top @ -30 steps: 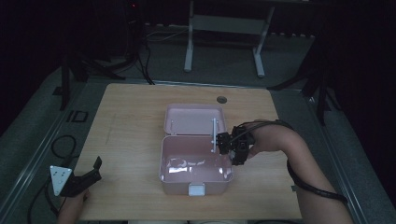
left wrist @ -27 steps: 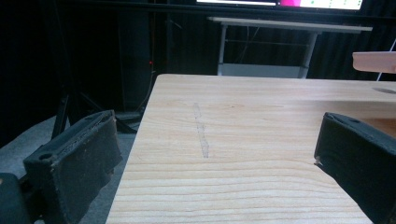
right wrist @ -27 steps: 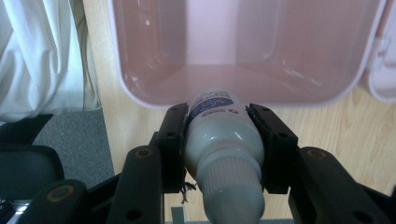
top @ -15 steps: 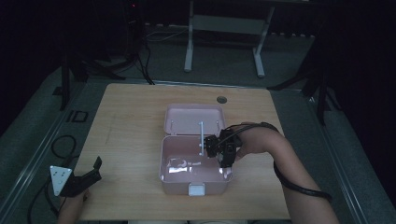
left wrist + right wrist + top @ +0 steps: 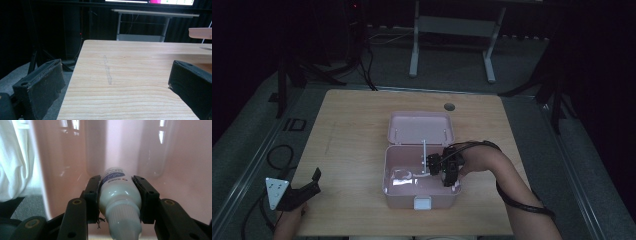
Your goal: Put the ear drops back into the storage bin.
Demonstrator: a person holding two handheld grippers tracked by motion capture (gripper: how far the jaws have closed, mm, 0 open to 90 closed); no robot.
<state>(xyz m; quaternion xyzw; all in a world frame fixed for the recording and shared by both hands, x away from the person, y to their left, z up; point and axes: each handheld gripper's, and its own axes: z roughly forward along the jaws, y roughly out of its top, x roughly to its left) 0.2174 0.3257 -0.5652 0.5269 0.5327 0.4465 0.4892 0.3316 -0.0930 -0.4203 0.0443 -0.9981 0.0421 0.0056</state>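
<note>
While the right claw (image 5: 117, 202) grips a small white bottle (image 5: 119, 195) with a ribbed cap, it hangs inside the open pink box (image 5: 398, 197) on the bench (image 5: 352, 130); placing is in hand, and next comes a gentle release. Glossy plastic walls surround it. The left claw (image 5: 117, 85) rests open, empty.

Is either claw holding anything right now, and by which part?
The right claw grips a small white bottle by the sides of its body, inside the pink box. The left claw is open and holds nothing.
</note>
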